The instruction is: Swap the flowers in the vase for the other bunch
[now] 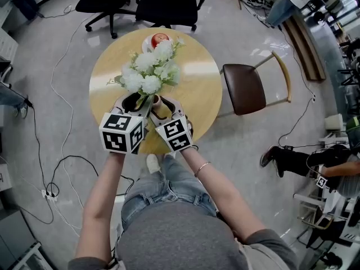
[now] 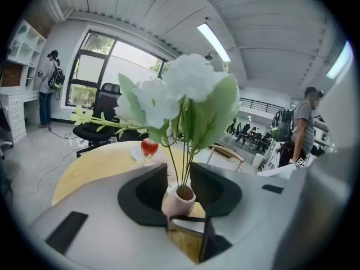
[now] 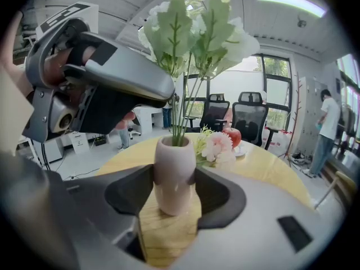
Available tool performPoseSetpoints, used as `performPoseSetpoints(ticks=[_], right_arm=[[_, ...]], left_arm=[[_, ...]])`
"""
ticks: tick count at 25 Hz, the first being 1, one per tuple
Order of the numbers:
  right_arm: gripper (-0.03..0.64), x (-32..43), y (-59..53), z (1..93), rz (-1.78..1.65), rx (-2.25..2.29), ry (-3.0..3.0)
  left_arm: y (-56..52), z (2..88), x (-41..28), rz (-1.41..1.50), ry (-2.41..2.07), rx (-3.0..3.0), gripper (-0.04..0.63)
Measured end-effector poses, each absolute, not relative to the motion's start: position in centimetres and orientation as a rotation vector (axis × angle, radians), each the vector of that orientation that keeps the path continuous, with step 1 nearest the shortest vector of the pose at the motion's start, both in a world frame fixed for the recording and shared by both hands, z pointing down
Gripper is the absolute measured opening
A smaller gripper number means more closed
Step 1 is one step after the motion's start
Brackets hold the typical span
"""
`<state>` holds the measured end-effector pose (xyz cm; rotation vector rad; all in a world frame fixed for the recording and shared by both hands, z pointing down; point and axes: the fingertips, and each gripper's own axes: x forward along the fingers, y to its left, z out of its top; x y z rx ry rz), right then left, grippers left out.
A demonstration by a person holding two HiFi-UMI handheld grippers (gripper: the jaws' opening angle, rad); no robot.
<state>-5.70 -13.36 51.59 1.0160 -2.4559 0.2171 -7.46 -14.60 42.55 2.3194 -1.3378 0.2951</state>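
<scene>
Vase (image 3: 174, 173) and white flowers (image 1: 149, 72) stand close to the near edge of the table (image 1: 197, 103), just in front of me. My right gripper (image 3: 174, 190) is clamped on the vase's body, one pad pressed to each side, and the vase rests upright on the wood. My left gripper (image 2: 179, 176) sits just above the vase's mouth with its jaws partly apart. The green stems (image 2: 183, 151) run up between them, and neither pad presses on them. The pink bunch (image 3: 216, 148) lies on the table just behind the vase. An apple (image 1: 160, 38) sits at the far edge.
</scene>
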Motion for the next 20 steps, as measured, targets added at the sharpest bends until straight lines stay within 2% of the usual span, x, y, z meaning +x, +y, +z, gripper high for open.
performPoseSetpoints(ticks=[20], right_arm=[[0.239, -5.6, -13.3, 51.5, 0.212, 0.999, -2.460]], left_arm=[[-11.3, 45.6, -9.4, 0.315, -1.381, 2.201, 0.120]])
